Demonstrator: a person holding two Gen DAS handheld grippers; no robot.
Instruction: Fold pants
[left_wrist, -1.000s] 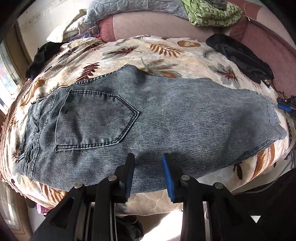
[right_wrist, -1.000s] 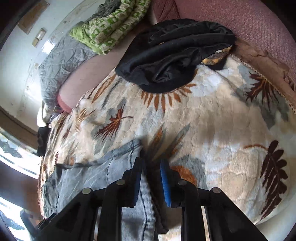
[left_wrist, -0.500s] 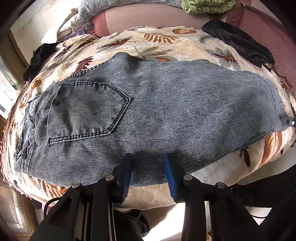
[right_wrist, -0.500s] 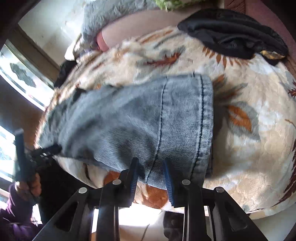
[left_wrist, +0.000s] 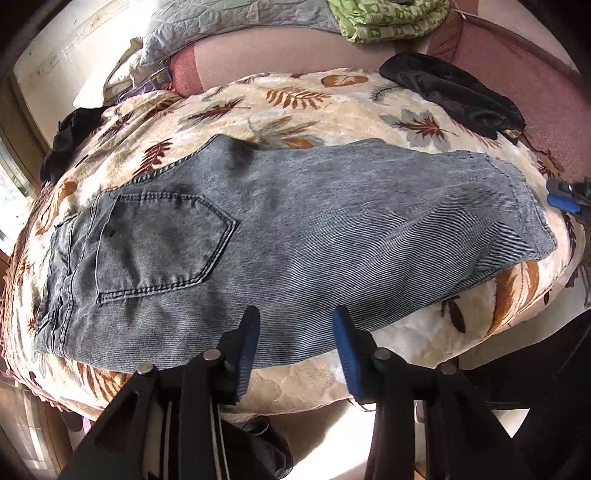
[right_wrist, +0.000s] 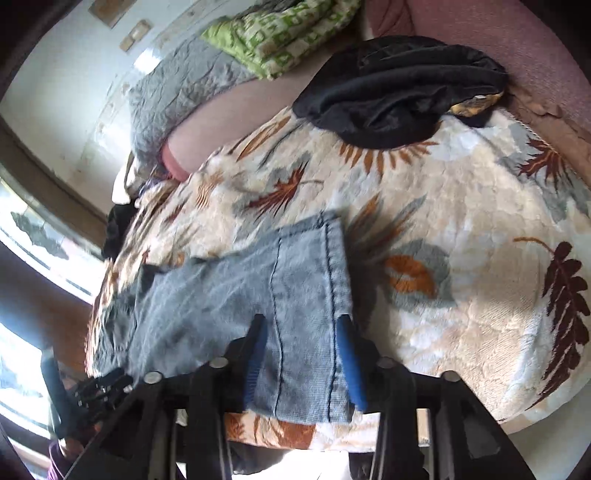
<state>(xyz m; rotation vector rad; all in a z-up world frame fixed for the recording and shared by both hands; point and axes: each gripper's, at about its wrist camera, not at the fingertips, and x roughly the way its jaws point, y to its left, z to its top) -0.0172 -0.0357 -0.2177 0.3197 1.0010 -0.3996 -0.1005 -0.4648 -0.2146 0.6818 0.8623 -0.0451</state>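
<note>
A bed (left_wrist: 417, 347) spread with a cream blanket printed in rust and grey leaves fills the room; a pink headboard and a pale wall stand behind it. The jeans (left_wrist: 295, 236) lie flat along the near edge of the bed, folded lengthwise into one band of faded, streaked blue-grey denim. The waistband sits toward the left end, a stitched back pocket (left_wrist: 162, 243) facing up, and the hems (right_wrist: 314, 295) reach toward the right end. A black garment (left_wrist: 454, 92) rests near the far right corner; a green patterned cloth (left_wrist: 388, 18) and a grey quilt (right_wrist: 184, 88) are piled beyond the far edge.

The left hand-held gripper (left_wrist: 295, 347) is poised at the near edge over mid-leg, its jaws having just been opening, spread, pads clear of the cloth. The right hand-held gripper (right_wrist: 301, 354) straddles the hem end, jaws likewise just opened, denim between them but not pinched. The jeans' underside is hidden. The bed's lower frame is cut off by the picture edges, and the left part of the right wrist view is motion-blurred.
</note>
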